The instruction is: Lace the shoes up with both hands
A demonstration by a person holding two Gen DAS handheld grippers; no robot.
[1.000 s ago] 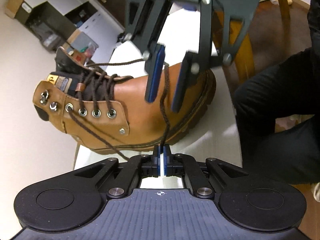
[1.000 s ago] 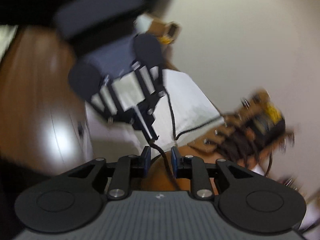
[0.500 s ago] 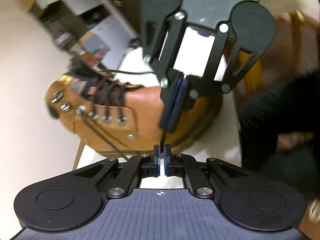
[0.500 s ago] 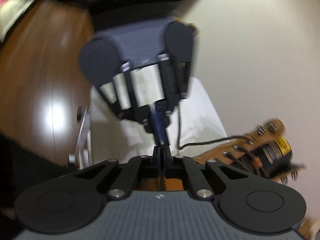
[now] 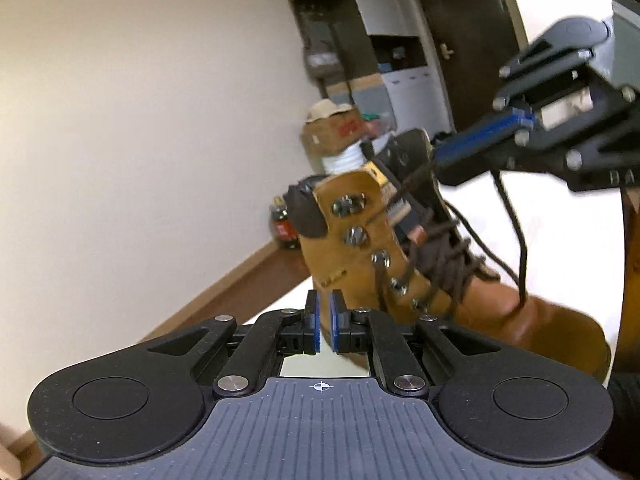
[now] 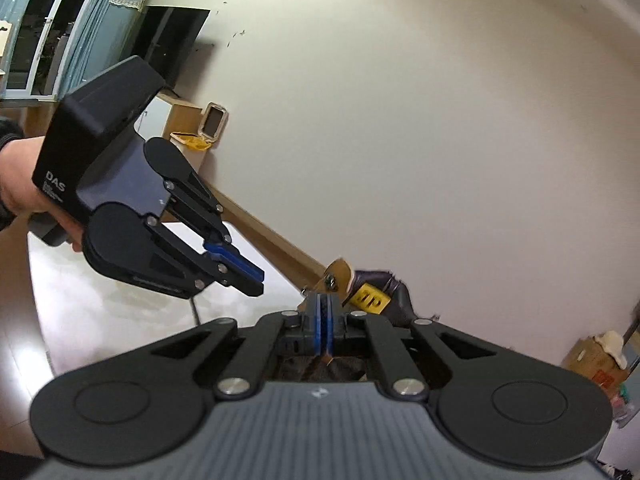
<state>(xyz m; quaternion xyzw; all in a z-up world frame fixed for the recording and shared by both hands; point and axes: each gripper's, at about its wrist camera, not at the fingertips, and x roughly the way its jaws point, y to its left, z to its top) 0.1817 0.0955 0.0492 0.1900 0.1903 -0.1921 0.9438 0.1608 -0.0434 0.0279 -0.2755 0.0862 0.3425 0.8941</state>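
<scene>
Brown leather boot (image 5: 360,240) sits on the white table (image 5: 560,240), just past the left gripper (image 5: 324,328). Its dark lace (image 5: 516,232) (thin and brown) runs up from the eyelets to the right gripper (image 5: 440,158), high on the right. That gripper's blue pads (image 5: 480,136) are pressed together on the lace. The left gripper's pads stand a little apart with nothing between them. In the right wrist view, a hand (image 6: 20,184) holds the left gripper on the near left, and the boot's top peeks out behind the right gripper.
</scene>
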